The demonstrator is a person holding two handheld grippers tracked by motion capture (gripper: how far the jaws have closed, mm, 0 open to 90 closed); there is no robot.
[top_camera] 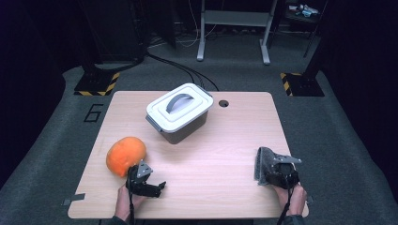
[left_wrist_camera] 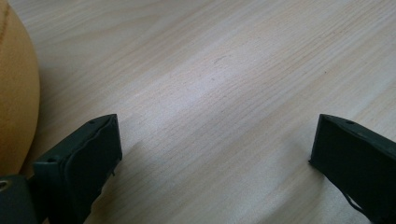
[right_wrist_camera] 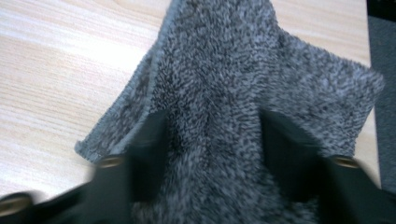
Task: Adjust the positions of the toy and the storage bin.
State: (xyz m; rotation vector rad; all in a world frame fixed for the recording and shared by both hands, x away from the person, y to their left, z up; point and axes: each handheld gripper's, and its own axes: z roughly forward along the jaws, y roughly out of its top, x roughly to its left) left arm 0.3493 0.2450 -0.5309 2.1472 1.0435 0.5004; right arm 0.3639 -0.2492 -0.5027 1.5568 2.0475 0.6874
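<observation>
My right hand [top_camera: 292, 192] rests low at the near right edge of the table [top_camera: 225, 154], and my left hand [top_camera: 126, 199] rests at the near left. The grey fluffy cloth [right_wrist_camera: 243, 93] lies bunched at the right edge, with one part standing up. My right gripper [right_wrist_camera: 212, 140] is half spread with the cloth between its jaws; whether they press it, I cannot tell. My left gripper [left_wrist_camera: 212, 149] is spread wide and holds nothing, just beside the orange ball [top_camera: 125, 155].

i see my left gripper [left_wrist_camera: 212, 154] spread wide over the bare wooden table [left_wrist_camera: 224, 70], with an orange ball [left_wrist_camera: 14, 93] at the frame's left edge.
</observation>
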